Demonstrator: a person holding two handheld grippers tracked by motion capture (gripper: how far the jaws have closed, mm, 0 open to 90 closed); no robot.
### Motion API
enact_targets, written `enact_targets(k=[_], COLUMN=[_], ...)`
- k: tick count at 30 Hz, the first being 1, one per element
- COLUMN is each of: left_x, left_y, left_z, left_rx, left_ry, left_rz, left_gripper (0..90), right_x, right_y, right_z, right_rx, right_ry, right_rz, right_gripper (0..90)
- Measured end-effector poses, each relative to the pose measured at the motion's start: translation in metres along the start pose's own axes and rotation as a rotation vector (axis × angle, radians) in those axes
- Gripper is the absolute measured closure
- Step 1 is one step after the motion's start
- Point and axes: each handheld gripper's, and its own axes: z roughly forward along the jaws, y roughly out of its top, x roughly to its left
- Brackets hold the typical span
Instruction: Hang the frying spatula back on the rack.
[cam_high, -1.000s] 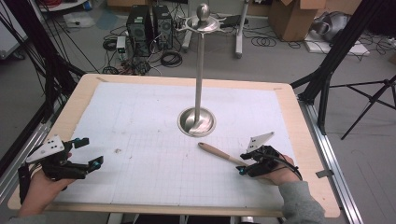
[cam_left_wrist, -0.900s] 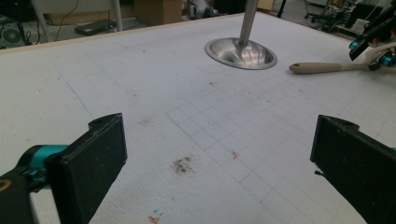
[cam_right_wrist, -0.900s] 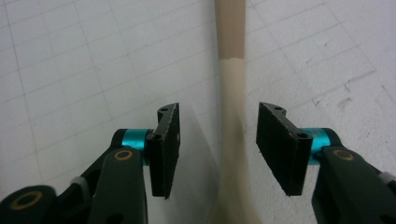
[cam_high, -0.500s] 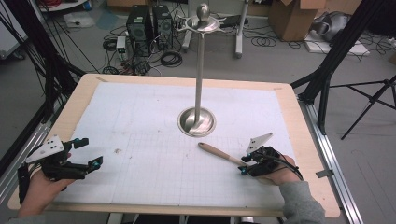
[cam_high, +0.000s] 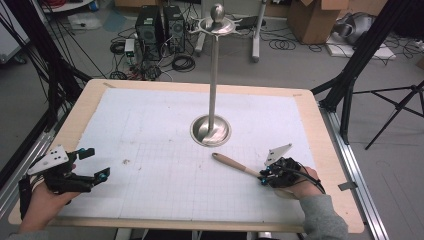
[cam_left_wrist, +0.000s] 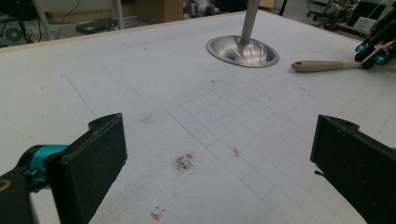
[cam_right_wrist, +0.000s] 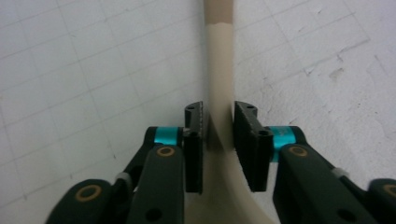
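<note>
- While the right gripper (cam_high: 263, 176) sits at the near right of the table (cam_high: 330, 165), its jaws have just been closing, with the cream handle of the utensil (cam_high: 237, 165) between them.
- From the right gripper view, the handle (cam_right_wrist: 219, 70) runs straight up the frame between the two black pads (cam_right_wrist: 194, 135); the right pad meets its side, and a thin dark gap or shadow remains at the left pad, so a full clamp cannot be confirmed.
- From the high view, the utensil lies flat on the white gridded mat (cam_high: 150, 145), its rounded tan end pointing toward the metal stand (cam_high: 211, 129) and lying just beside the stand's dish-shaped base.
- What form the utensil's far end takes under the right hand (cam_high: 300, 185) cannot be told.
- Across the table, the left gripper (cam_high: 95, 165) is held at the near left corner, jaws spread wide and nothing between them.
- From the left gripper view, the utensil (cam_left_wrist: 322, 66) lies well apart from the left jaws, next to the stand base (cam_left_wrist: 243, 50), with the right gripper (cam_left_wrist: 373, 49) at its end.
</note>
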Motion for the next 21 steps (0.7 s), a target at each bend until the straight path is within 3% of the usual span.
enact_targets(k=[16, 21], left_x=[0.0002, 0.0005], left_y=[0.0001, 0.0002], left_z=[-0.0005, -0.0011], left_rx=[-0.003, -0.006], left_ry=[0.002, 0.002], left_rz=[-0.004, -0.004], left_gripper=[4.1, 4.1], right_x=[-0.001, -0.0015], right_y=[0.0009, 0.001], right_z=[-0.0001, -0.0049], right_rx=[-0.007, -0.05], right_ry=[0.012, 0.021], right_rz=[0.012, 0.035], right_gripper=[77.3, 77.3])
